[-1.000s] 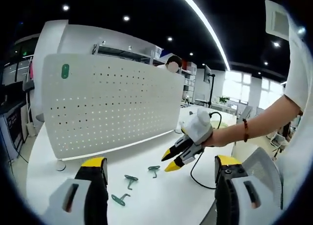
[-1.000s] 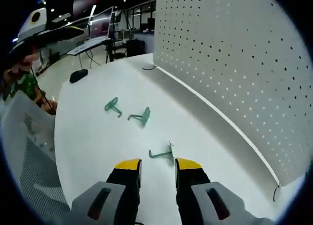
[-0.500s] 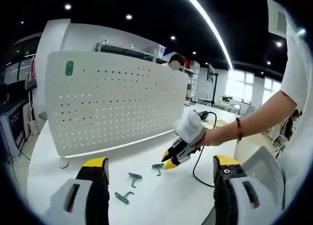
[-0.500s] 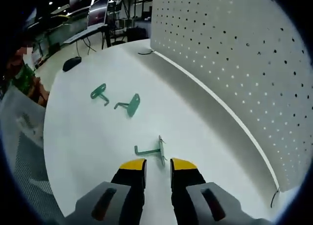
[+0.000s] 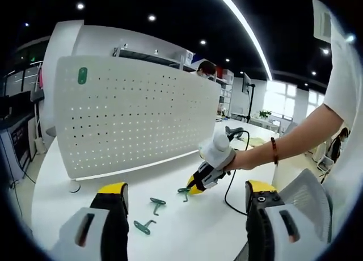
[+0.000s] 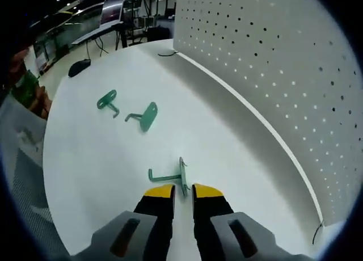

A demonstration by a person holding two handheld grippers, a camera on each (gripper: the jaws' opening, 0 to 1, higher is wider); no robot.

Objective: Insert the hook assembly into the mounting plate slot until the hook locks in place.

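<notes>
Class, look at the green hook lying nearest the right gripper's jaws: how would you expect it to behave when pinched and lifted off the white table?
The nearest green hook looks thin and rigid, so probably stiff and light. Its flat plate stands on edge, so a nudge from the right gripper might tip it. On the smooth white table it would likely slide.

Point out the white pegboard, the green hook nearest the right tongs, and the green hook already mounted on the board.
white pegboard (image 5: 136,122), left gripper view, middle of its face.
nearest green hook (image 6: 182,176), right gripper view, its upright plate.
mounted green hook (image 5: 83,75), left gripper view, its plate.
</notes>
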